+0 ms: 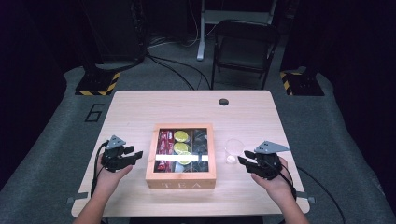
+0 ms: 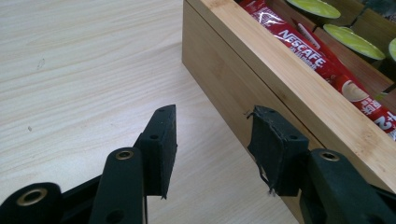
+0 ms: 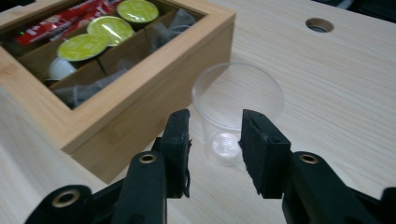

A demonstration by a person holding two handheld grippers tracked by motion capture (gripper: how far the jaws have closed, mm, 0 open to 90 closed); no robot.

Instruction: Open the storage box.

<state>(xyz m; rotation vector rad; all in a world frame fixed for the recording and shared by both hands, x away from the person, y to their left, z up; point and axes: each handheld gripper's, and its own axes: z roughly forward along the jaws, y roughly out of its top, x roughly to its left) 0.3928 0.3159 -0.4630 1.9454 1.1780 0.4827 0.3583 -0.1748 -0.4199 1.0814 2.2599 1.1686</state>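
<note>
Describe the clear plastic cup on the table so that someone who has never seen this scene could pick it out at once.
Start at the light wooden table and find the square bamboo box with a glass lid marked TEA at its middle. Just off the box's right side, ahead of the right gripper, stands the small clear plastic cup, upright and empty. It is the one see-through, round thing standing loose on the tabletop.

You sit at a pale wooden table (image 1: pixel 140 107) with a round hole (image 1: pixel 223 101) near its far edge. Beyond it a dark folding chair (image 1: pixel 245 46) faces you on the grey floor (image 1: pixel 46 154). A "6" (image 1: pixel 95 112) is marked on the floor at your far left. Two stand bases with yellow-black stripes (image 1: pixel 98 84) (image 1: pixel 301 84) flank the table's far corners. Black cables (image 1: pixel 173 67) run toward a white post (image 1: pixel 201 32).
</note>
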